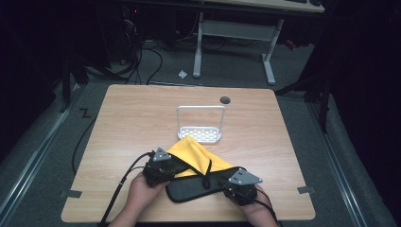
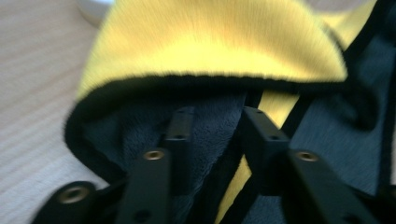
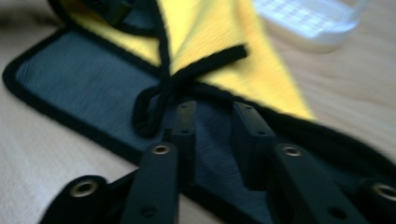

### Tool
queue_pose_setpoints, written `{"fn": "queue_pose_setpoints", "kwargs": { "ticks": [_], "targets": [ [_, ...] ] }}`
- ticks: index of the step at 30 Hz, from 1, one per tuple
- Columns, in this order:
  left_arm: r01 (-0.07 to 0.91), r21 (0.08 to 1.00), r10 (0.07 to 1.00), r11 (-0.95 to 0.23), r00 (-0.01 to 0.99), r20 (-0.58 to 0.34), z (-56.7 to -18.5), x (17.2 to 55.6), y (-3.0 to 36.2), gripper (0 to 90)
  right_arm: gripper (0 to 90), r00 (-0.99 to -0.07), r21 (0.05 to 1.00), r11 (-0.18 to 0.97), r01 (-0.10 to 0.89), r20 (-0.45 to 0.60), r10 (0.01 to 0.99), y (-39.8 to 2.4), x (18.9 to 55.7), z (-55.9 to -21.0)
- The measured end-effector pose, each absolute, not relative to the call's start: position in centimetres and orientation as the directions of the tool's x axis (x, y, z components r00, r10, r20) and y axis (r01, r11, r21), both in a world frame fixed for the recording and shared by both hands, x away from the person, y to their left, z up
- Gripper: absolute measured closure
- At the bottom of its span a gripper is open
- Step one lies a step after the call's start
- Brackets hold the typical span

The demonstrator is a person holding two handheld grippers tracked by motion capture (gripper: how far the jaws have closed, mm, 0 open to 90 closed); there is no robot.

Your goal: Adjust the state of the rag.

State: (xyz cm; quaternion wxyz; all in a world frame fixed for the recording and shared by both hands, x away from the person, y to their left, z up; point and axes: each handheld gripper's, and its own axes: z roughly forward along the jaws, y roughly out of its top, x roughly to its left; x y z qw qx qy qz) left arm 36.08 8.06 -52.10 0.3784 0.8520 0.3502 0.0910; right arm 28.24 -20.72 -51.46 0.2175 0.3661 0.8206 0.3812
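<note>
Your yellow-and-grey cloth [image 1: 198,163], black-trimmed, lies at the near middle of the worktop [image 1: 132,113], its yellow tip touching the near rim of the white plastic basket [image 1: 200,124].

Your left gripper [image 1: 166,166] sits at the cloth's left end; in the left gripper view its fingers [image 2: 180,135] grasp a fold of the grey pile under the yellow flap.

Your right gripper [image 1: 235,184] is at the right end, and in the right gripper view its fingers [image 3: 250,135] pinch the grey layer beside the black hanging loop [image 3: 187,84].

The cloth's near edge runs close to the worktop's front edge, between your hands. Bare wood lies open to the left, right and behind the basket, as far as the round cable hole [image 1: 225,100].
</note>
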Motion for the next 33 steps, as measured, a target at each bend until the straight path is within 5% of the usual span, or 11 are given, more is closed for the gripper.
{"fn": "queue_pose_setpoints", "kwargs": {
  "ticks": [4, 17, 23, 33],
  "targets": [
    [0.506, 0.712, 0.645, -0.487, 0.758, -0.097, -52.1, 34.8, 7.6, 79.2, 83.0, -0.67, 0.734, 0.499, 0.461, -0.08, 0.738, -19.8, 28.4, -52.4],
    [0.494, 0.725, 0.524, -0.479, 0.824, -0.215, -52.5, 30.1, 5.7, 75.9, 84.1, -0.616, 0.709, 0.474, 0.522, -0.072, 0.785, -21.6, 29.6, -52.9],
    [0.489, 0.73, 0.479, -0.477, 0.841, -0.25, -52.6, 29.5, 4.5, 67.2, 84.1, -0.581, 0.713, 0.439, 0.546, -0.054, 0.812, -23.3, 30.5, -52.9],
    [0.442, 0.804, 0.534, -0.399, 0.824, -0.188, -49.1, 30.7, 6.3, 48.8, 82.2, -0.546, 0.767, 0.379, 0.518, -0.045, 0.837, -24.7, 30.2, -51.7]
  ]
}}
